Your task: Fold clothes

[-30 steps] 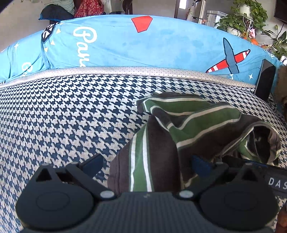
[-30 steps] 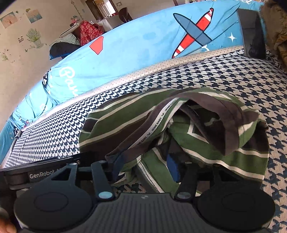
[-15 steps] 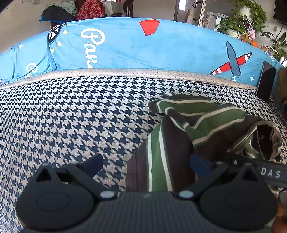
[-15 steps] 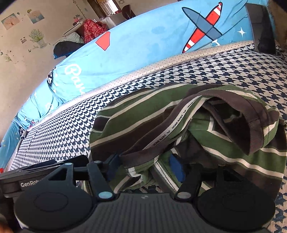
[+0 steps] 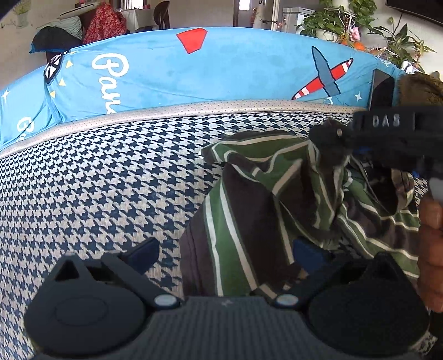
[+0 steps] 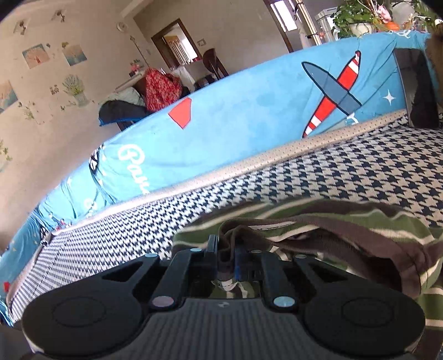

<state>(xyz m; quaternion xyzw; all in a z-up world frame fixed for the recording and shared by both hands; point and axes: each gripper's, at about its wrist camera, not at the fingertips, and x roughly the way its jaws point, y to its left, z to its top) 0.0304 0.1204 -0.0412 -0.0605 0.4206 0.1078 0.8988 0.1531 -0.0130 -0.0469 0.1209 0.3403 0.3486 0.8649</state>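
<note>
The right gripper (image 6: 225,259) has just closed, pinching the striped shirt's (image 6: 346,229) brown collar band; the rest sags below onto the houndstooth cushion (image 6: 332,177). The left gripper (image 5: 224,249) gapes, empty. So thin a pinch could slip if tugged.

A lived-in home. A sofa (image 6: 360,171) with a houndstooth seat has a blue airplane-print cover (image 6: 249,110) on its backrest. Behind the sofa stand potted plants (image 5: 332,19), a chair (image 6: 213,63) and heaped clothes (image 6: 157,85); picture stickers (image 6: 36,55) dot the wall beyond it.
</note>
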